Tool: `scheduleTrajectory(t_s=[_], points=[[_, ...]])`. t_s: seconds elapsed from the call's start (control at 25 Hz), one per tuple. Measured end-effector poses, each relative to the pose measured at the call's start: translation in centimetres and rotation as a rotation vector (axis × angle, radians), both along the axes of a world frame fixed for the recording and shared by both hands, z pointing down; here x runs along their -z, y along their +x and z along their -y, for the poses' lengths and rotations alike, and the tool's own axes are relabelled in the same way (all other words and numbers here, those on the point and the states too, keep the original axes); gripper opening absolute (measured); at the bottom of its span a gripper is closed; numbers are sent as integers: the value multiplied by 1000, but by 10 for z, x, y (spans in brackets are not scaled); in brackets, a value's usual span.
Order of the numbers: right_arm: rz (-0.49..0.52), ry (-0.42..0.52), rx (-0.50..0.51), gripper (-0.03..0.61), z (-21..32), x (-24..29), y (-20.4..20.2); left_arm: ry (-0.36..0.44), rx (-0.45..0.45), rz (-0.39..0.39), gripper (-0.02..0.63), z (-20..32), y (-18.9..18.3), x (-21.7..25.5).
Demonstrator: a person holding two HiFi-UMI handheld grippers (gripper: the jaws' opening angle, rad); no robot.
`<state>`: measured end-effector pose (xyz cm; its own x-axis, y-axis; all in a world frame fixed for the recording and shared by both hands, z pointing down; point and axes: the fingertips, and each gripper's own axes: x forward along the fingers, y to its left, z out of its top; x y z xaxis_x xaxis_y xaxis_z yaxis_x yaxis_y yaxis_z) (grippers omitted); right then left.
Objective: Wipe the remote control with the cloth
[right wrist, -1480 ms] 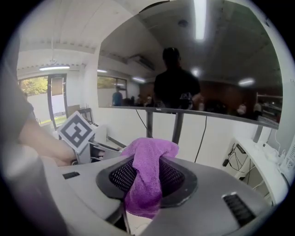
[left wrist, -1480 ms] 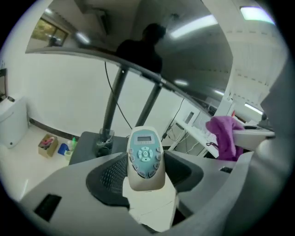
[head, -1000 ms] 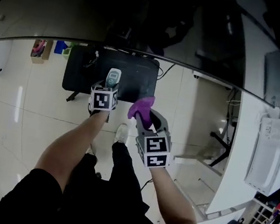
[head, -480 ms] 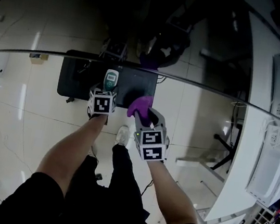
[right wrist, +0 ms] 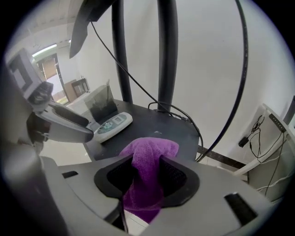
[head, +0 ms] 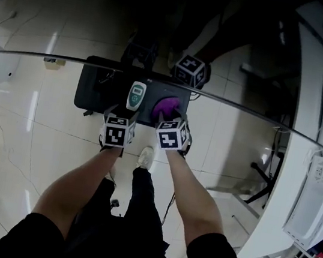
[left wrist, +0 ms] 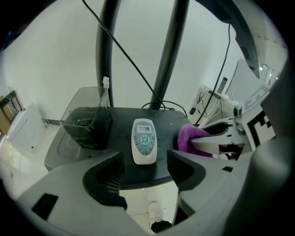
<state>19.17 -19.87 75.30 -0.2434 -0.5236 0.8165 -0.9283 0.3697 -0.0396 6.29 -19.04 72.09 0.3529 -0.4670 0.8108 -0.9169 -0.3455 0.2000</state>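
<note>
Two grippers are working at one table; entries are running from the jaws outward

1. Left gripper [left wrist: 145, 157]: the jaws are standing wide and opening, pressing on nothing; the remote [left wrist: 144, 140] is lying flat and buttons-up on the black table [left wrist: 179, 120], its near end showing in the gap between the jaw tips and touching neither

2. Right gripper [right wrist: 146, 161]: the jaws are opening with the purple cloth [right wrist: 150, 148] bunching between them and touching both pads; its front fold is resting on the table just right of the remote, and its tail is hanging below the jaws, seemingly off the near edge

3. Surroundings: a dark basket [left wrist: 90, 123] is sitting at the table's left, near the remote; two dark posts [left wrist: 168, 55] are rising behind

4. Handling note, offered as judgement: both things are probably being laid down, not rubbed together
- the left gripper is wanting a straight pull back, so neither jaw is nudging the remote sideways
- the right gripper is wanting to push forward before letting go fully, since the hanging tail is likely outweighing the fold on the table and may be dragging the cloth to the floor
- the cloth's pile is looking prone to catching on the ribbed pads, so a slow lift is advisable
</note>
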Motion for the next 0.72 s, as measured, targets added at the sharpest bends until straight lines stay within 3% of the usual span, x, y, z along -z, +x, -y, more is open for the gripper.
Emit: scheduleTrajectory(t_s=[0.2, 0.32, 0.48, 0.72], points=[[-22, -2, 13, 213, 5, -1, 0, 15, -3, 21, 281, -7, -12, 11], [-12, 13, 0, 214, -2, 15, 0, 18, -22, -10, 281, -17, -11, 23], [7, 78, -7, 213, -18, 67, -5, 70, -52, -29, 279, -29, -21, 49], [68, 208, -47, 212, -68, 173, -37, 193, -157, -130, 279, -65, -25, 140]])
